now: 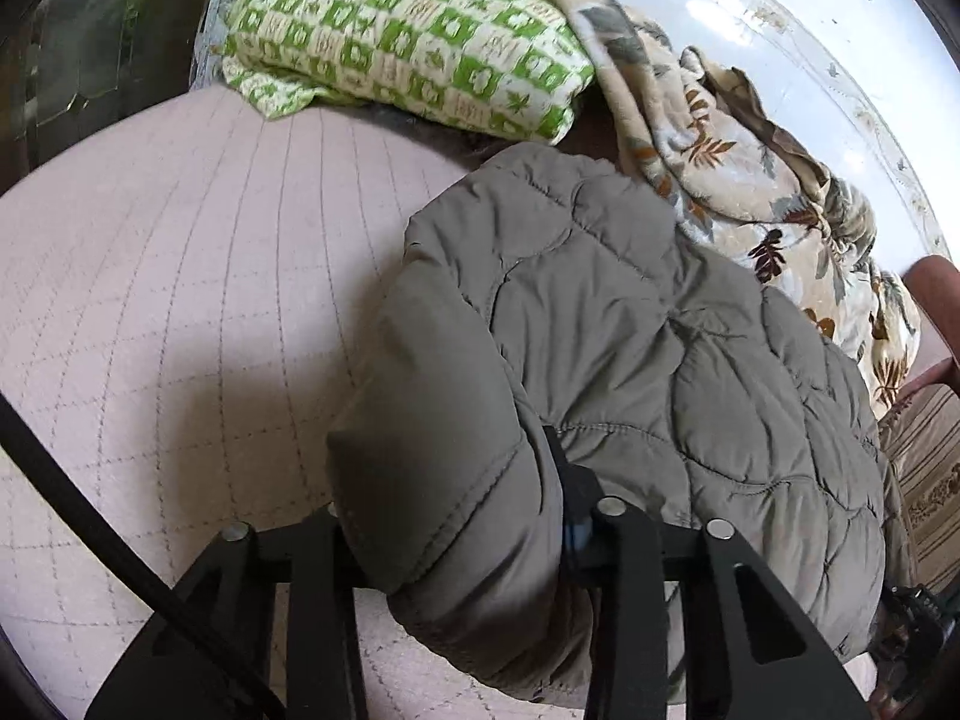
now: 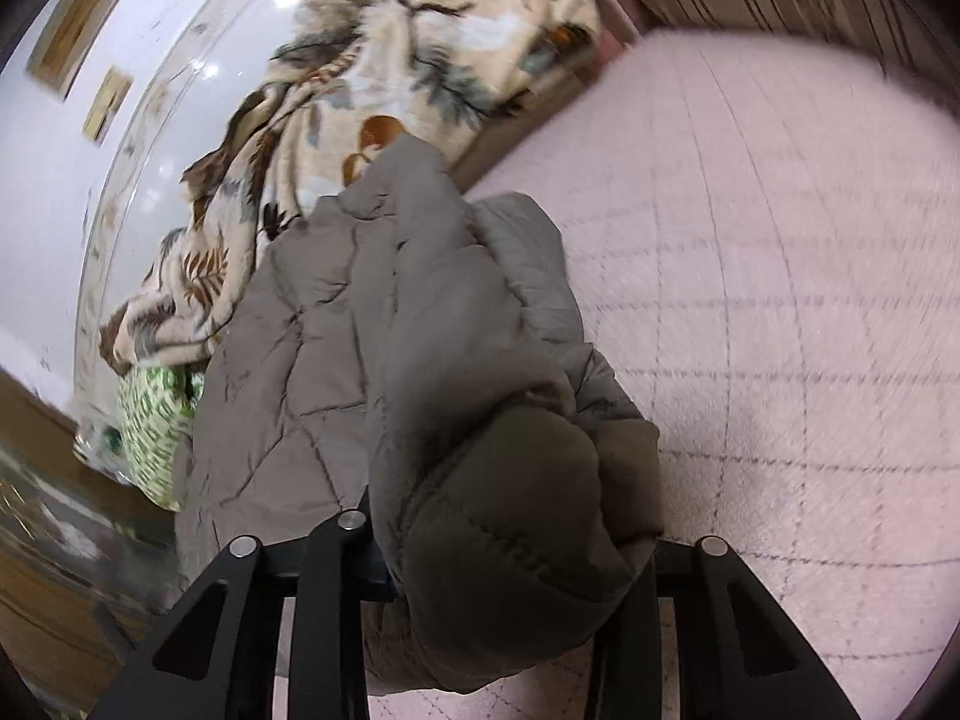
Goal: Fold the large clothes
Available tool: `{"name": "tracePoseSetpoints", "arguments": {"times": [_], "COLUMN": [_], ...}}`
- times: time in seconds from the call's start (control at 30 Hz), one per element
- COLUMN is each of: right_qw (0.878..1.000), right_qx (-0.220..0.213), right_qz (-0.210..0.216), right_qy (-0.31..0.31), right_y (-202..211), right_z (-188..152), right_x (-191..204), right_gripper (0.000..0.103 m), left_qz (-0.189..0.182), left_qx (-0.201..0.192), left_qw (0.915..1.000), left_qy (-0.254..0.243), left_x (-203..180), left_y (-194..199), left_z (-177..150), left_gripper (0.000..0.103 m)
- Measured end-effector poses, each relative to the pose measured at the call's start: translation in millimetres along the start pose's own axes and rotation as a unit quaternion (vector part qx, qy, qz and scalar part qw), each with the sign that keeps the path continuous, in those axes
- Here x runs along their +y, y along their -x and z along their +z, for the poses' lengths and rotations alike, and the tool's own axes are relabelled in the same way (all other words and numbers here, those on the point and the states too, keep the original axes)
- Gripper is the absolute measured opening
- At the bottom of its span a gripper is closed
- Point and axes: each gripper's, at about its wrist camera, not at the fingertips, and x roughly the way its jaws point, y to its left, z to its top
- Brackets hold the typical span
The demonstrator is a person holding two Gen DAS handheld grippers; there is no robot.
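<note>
Pink quilted bedding (image 1: pixel 180 300) with a pattern of stitched squares covers the bed, and it fills most of the background in both views. On it lies a grey-brown quilted jacket (image 1: pixel 630 330), puffy and bunched, with part of it raised from the bedding.

At the far side of the bed, a folded green and cream blanket (image 1: pixel 408 30) with flower and leaf squares lies flat. Next to it is a cream blanket with brown and grey leaves (image 1: pixel 750 192), crumpled against the pale wall (image 1: pixel 810 60). The far edge of the jacket touches this leaf blanket. On the wall, the right wrist view shows two framed pictures (image 2: pixel 78 30) (too blurred to read any writing on them). No brand or label can be read on the jacket.

The left gripper (image 1: pixel 456 540) has its fingers closed on a thick padded fold of the jacket, which bulges out between them; a black cable (image 1: pixel 90 510) runs beside this gripper. The right gripper (image 2: pixel 504 546) also clamps a thick roll of the jacket between its fingers, and the fabric hides most of the right finger. From this roll the rest of the jacket stretches away toward the leaf blanket.
</note>
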Motion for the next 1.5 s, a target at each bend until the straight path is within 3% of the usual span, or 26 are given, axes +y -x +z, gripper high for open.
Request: {"name": "tracePoseSetpoints", "arguments": {"times": [0.43,0.83,1.27,1.43,1.5], "right_qw": [0.997,0.993,0.992,0.994,0.995], "right_qx": [-0.035,-0.047,-0.04,-0.022,-0.004], "right_qz": [0.018,0.047,0.038,0.018,-0.011], "right_qy": [0.066,0.101,0.114,0.101,0.098], "right_y": [40,85,137,140,129], "right_z": [5,-3,-51,-75,-87], "right_x": [32,59,42,25,15], "right_gripper": [0.033,0.033,0.033,0.033,0.033], "left_qz": [-0.029,-0.055,-0.04,-0.02,-0.011], "left_qx": [-0.05,-0.058,-0.036,-0.009,0.014], "left_qw": [0.9981,0.9966,0.9983,0.9996,0.9998], "left_qy": [-0.018,-0.018,-0.022,-0.016,-0.007], "left_x": [-17,-12,16,32,39], "left_y": [46,98,151,142,130], "left_z": [22,29,-42,-62,-69], "left_gripper": [0.033,0.033,0.033,0.036,0.038]}}
